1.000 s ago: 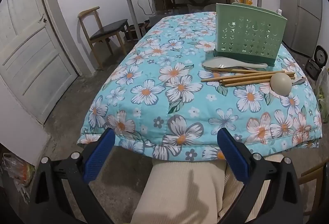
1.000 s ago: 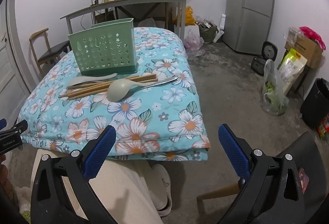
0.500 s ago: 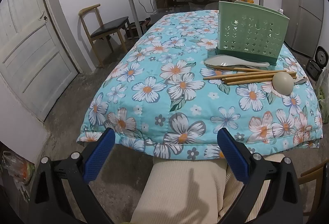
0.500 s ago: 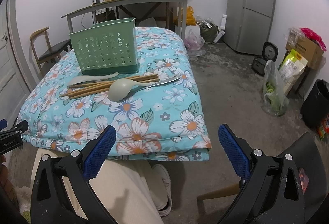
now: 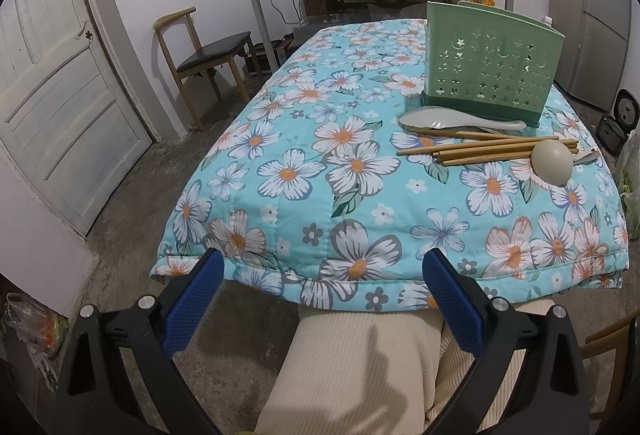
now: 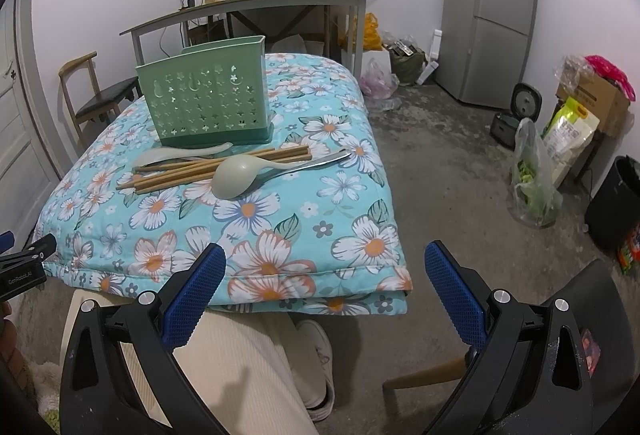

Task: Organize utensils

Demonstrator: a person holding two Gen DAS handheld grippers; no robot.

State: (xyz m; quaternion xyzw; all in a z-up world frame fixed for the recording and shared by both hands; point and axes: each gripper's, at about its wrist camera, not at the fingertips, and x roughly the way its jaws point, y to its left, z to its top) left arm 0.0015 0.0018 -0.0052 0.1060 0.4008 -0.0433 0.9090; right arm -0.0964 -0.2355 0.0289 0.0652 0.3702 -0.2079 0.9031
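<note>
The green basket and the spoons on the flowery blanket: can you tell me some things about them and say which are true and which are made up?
1. The green utensil holder stands upright. True.
2. The chopsticks are inside it. False: they lie on the floral quilt.
3. The right gripper holds the pale green spoon. False: its fingers are open, holding nothing.
4. The left gripper is open. True.
5. A refrigerator stands nearby. True.

**Utensils loose in front of the holder**

A green perforated utensil holder (image 6: pixel 208 106) stands upright, upper left of centre in the right wrist view. Just below it lie a pale flat spoon (image 6: pixel 176 154), a bundle of wooden chopsticks (image 6: pixel 188 170), and a pale round ladle (image 6: pixel 236 177) resting across them, beside a metal utensil (image 6: pixel 324 163).
</note>
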